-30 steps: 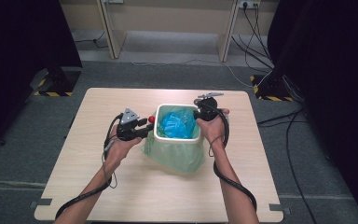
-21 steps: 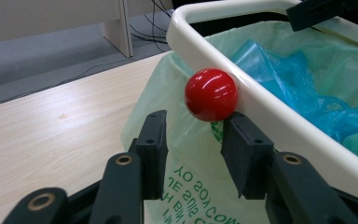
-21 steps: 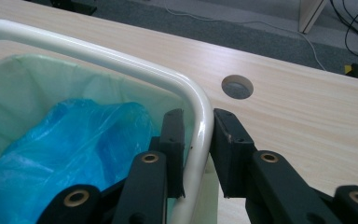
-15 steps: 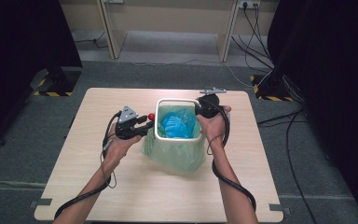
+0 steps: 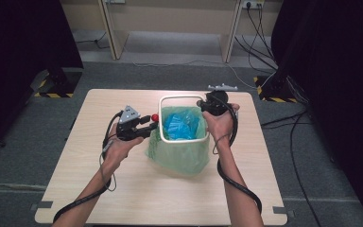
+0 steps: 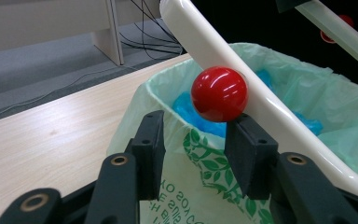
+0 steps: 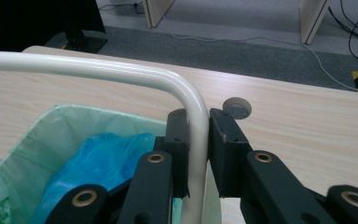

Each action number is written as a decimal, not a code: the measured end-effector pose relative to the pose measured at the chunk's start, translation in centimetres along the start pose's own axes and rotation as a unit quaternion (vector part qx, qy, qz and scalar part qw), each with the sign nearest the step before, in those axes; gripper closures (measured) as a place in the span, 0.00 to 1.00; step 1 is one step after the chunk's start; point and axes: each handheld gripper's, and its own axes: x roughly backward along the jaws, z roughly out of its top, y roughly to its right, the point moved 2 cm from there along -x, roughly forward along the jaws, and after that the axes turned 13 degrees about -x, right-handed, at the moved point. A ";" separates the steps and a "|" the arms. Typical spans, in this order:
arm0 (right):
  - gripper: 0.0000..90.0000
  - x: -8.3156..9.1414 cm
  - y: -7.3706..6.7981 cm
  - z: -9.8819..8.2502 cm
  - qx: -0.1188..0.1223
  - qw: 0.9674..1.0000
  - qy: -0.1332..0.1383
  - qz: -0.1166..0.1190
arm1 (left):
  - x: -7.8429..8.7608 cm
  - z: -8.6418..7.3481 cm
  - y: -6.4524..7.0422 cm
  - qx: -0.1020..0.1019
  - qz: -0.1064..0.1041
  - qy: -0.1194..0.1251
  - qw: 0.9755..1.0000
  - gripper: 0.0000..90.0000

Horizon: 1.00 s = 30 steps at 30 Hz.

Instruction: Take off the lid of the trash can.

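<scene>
Right tool (image 7: pixel 198 154): had just been closing, clenched on white ring (image 7: pixel 121 70).
Left tool (image 6: pixel 193 140): released, under ring's red knob (image 6: pixel 219 93).
Left: lifting ring off green bag (image 5: pixel 179 156).

Lighting, as we see it: even overhead light on the surface (image 5: pixel 123 189), dark surroundings; glare spot on the red ball (image 6: pixel 219 93); near jaws slightly soft.

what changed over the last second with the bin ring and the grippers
The white ring has come up off the green-lined bin, lifted by the right gripper, whose jaws have just been closing on its tube. The left gripper also rose beside the ring's red ball, its jaws apart. The bin, the blue bag inside it and the table stayed put.
</scene>
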 end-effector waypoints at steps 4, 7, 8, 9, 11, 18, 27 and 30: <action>0.87 0.8 -0.1 0.5 -0.001 1.000 0.008 0.003 | 0.3 0.6 0.1 -0.001 -0.003 0.004 1.000 0.64; 0.88 1.3 -0.1 0.9 0.000 1.000 0.014 0.006 | 0.5 1.1 0.3 -0.002 -0.006 0.008 1.000 0.64; 0.88 1.4 0.0 1.0 0.001 1.000 0.015 0.005 | 0.5 1.1 0.3 -0.002 -0.006 0.008 1.000 0.64; 0.88 1.6 0.0 1.1 0.000 1.000 0.015 0.005 | 0.5 1.5 0.6 -0.002 -0.009 0.010 1.000 0.64; 0.88 1.8 0.3 1.2 0.000 1.000 0.016 0.006 | 0.6 1.8 0.9 -0.001 -0.017 0.015 1.000 0.64; 0.88 2.6 1.9 1.1 -0.013 1.000 0.016 0.010 | 0.1 2.6 2.0 -0.005 -0.035 0.019 0.999 0.63; 0.88 4.2 5.1 0.3 -0.037 0.999 0.024 0.019 | -0.4 2.7 2.9 -0.011 -0.049 0.016 0.999 0.61; 0.88 4.8 7.5 -0.2 -0.059 0.998 0.028 0.018 | -0.2 2.4 2.7 -0.006 -0.050 0.015 0.999 0.61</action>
